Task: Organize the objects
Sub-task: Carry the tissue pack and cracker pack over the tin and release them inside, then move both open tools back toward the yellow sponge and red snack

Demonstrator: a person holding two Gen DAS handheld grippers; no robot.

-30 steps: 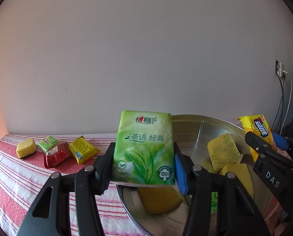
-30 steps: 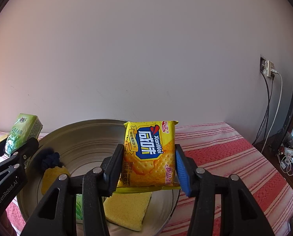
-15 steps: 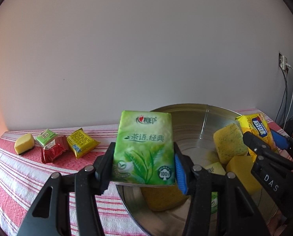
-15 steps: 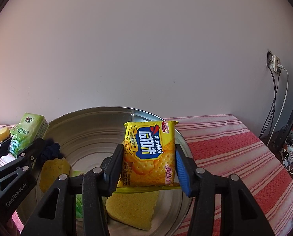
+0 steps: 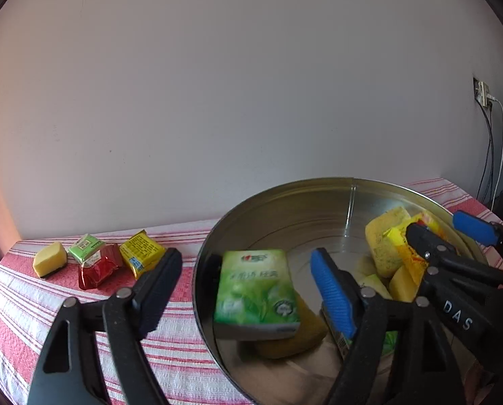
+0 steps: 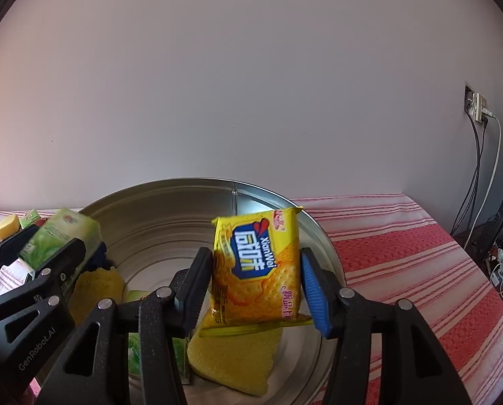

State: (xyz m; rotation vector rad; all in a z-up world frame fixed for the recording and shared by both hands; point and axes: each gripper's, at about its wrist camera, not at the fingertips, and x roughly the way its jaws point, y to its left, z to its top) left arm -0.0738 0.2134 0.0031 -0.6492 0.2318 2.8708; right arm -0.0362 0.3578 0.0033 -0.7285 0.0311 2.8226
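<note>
A large round metal basin (image 5: 295,202) (image 6: 170,199) sits on the striped cloth. My left gripper (image 5: 248,287) is open above its left part; a green tissue pack (image 5: 256,292) (image 6: 60,236) is loose between the spread fingers, blurred, over a yellow sponge (image 5: 305,334). My right gripper (image 6: 256,280) has its fingers apart around a yellow biscuit packet (image 6: 256,263) (image 5: 403,246), which tilts and looks loose over the basin. It also shows in the left wrist view (image 5: 447,236).
Yellow sponges (image 6: 238,357) (image 5: 385,243) and a green pack (image 6: 135,351) lie in the basin. On the cloth to the left lie a small sponge (image 5: 49,258), a green sachet (image 5: 86,244), a red sachet (image 5: 98,268) and a yellow sachet (image 5: 140,251). Wall socket and cables (image 6: 477,108) at right.
Both grippers have opened. The green tissue pack has left the left fingers and drops into the basin. The biscuit packet has tilted and slipped between the right fingers.
</note>
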